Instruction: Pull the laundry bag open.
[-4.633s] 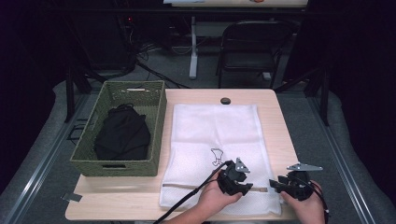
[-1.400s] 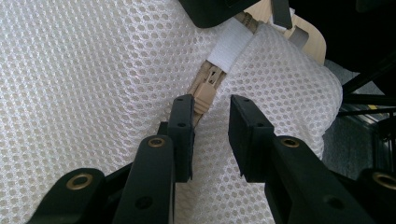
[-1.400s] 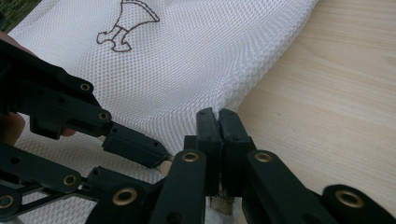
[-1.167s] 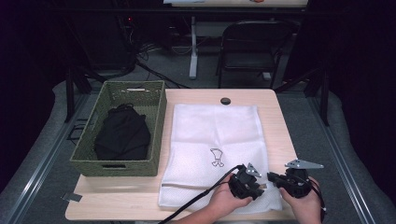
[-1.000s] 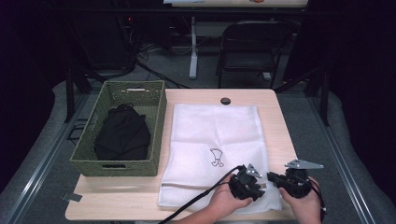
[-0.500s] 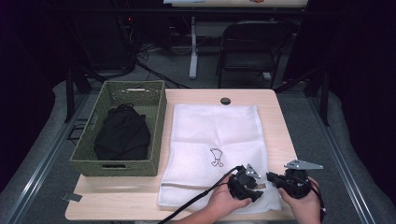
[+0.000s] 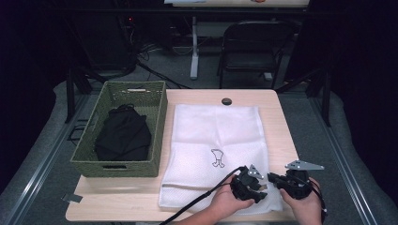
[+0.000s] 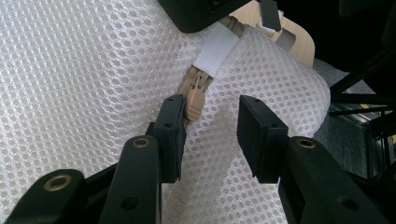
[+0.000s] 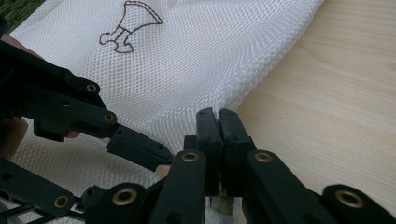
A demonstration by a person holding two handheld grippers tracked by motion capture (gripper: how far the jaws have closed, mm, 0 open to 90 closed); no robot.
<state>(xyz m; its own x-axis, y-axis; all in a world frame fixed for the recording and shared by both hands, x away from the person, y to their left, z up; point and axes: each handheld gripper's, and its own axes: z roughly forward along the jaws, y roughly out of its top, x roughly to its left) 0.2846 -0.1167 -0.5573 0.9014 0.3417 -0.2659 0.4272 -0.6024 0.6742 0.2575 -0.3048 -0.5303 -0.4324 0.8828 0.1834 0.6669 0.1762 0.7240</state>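
A white mesh bag [image 7: 216,131] with a small outline logo lies flat on the table. Its tan zipper pull [image 8: 194,95] sits at the near right corner, below a white tab [image 8: 215,49]. My left gripper [image 7: 260,186] [image 8: 210,100] hovers over that seam. Its jaws have just been opening and now stand apart, with the pull between them against the left pad only. My right gripper [image 7: 274,179] [image 9: 217,114] is shut on the bag's corner edge [image 9: 233,100], right by the zipper's end. The two grippers almost touch tip to tip.
A green woven basket [image 7: 117,164] holding a black garment [image 7: 124,136] stands at the table's left. A small black disc [image 7: 226,101] lies at the far edge. Bare wood [image 7: 281,122] runs along the bag's right side. A folding chair [image 7: 256,47] stands beyond the table.
Since the earliest frame my left gripper has slid right along the bag's near edge, closer to the right gripper. The right hand and the bag have stayed put.
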